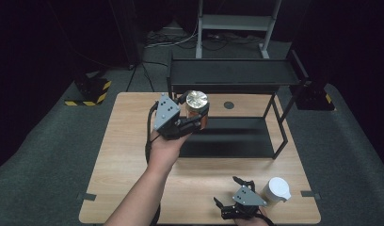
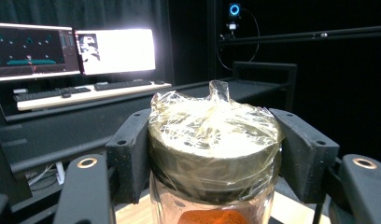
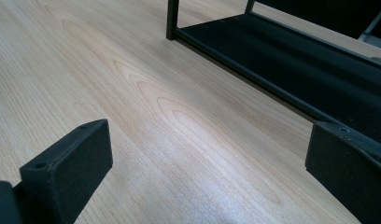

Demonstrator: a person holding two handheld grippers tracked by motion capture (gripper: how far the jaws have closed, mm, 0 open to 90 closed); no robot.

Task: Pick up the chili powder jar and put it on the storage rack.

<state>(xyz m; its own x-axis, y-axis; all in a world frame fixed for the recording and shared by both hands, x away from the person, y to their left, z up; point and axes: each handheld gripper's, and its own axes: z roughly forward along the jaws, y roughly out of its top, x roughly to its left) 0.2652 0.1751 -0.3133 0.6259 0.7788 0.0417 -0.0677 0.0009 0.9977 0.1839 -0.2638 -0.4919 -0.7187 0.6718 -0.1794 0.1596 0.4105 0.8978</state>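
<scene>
A glass jar (image 1: 197, 108) with a dark lid wrapped in clear film and orange-red powder inside is held up off the table, in front of the black rack's (image 1: 237, 75) upper shelf. My left gripper (image 1: 192, 115) is shut on it, its two black pads (image 2: 130, 154) clamped on either side of the lid of the jar (image 2: 214, 149). My right gripper (image 1: 230, 190) rests low near the table's front edge, open, with bare wood between its fingers (image 3: 67, 168). The rack's lower shelf (image 3: 296, 60) lies ahead of it.
A white cylindrical container (image 1: 277, 189) stands just right of my right gripper at the front right of the wooden table (image 1: 129, 155). The two-tier black rack occupies the table's back right. Monitors (image 2: 72, 49) and a keyboard sit beyond the table.
</scene>
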